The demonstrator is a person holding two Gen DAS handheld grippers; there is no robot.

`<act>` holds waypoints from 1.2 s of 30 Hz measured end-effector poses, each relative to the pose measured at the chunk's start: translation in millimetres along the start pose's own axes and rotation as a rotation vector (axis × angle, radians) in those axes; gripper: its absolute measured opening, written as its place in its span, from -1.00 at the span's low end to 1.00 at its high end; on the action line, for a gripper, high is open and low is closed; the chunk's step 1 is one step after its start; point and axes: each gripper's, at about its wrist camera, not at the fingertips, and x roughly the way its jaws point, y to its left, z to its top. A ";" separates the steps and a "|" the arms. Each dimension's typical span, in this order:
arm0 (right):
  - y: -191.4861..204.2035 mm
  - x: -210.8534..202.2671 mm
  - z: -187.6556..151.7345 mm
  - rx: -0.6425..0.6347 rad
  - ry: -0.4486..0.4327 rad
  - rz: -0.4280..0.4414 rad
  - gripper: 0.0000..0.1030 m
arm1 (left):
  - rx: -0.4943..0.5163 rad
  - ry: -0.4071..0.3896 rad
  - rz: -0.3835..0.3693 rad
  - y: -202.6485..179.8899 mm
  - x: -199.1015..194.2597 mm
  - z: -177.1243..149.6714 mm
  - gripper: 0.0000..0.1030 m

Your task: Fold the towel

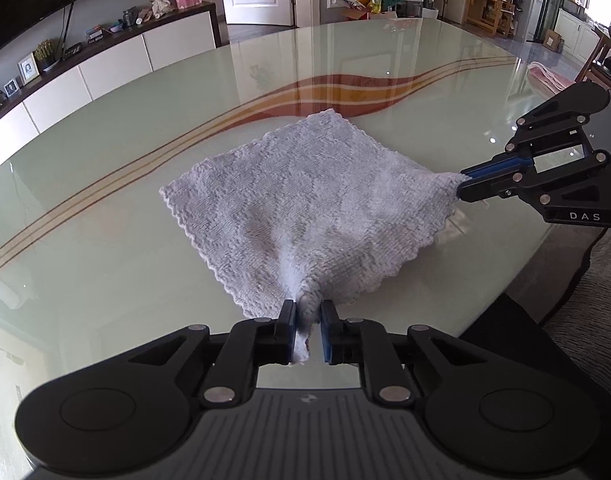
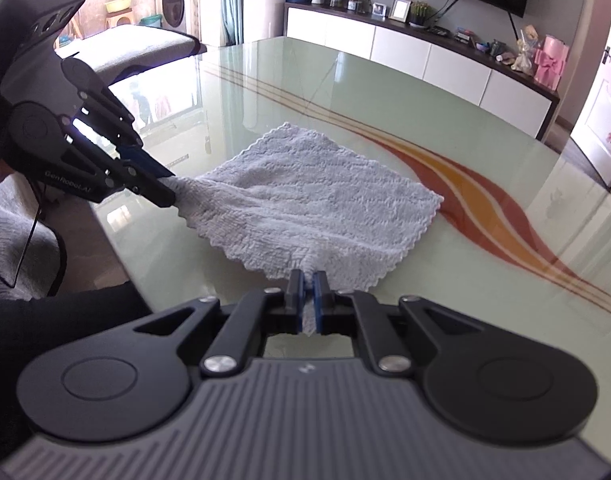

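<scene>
Two near corners pinched, one per gripper. Left gripper (image 1: 308,312) clamped on nearest towel corner, cloth bunched betw. blue pads; right gripper (image 2: 308,280) likewise clamped on its own corner, fabric poking out behind the pads. Towel (image 1: 305,192) white, roughly square, lying diamond-wise on glass table (image 1: 105,200); held corners raised off the glass, far half flat on it w/ far corner on the red-orange swirl. Key relation: rest of towel runs straight ahead and away from both tools, free far edge opposite the held edge, so fold axis lies crosswise betw. them. Both grippers about equally near, side by side along the near edge. Judgement: lift, then carry held edge fwd over far edge, keeping corners level to avoid skew.
</scene>
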 end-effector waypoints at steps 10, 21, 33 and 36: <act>-9.6 1.6 18.5 0.044 0.019 0.001 -0.89 | 0.039 -0.043 -0.031 12.0 -7.7 12.9 -0.40; -5.1 14.9 17.2 0.068 0.055 0.016 -0.89 | 0.222 -0.006 -0.077 -10.6 29.1 -7.2 -0.06; -2.3 9.1 7.2 0.080 0.056 0.006 -0.89 | 0.191 0.045 -0.127 4.0 48.1 -10.5 -0.54; -1.9 7.9 5.8 0.082 0.053 0.008 -0.89 | 0.165 0.049 -0.121 12.0 50.5 -7.9 -0.77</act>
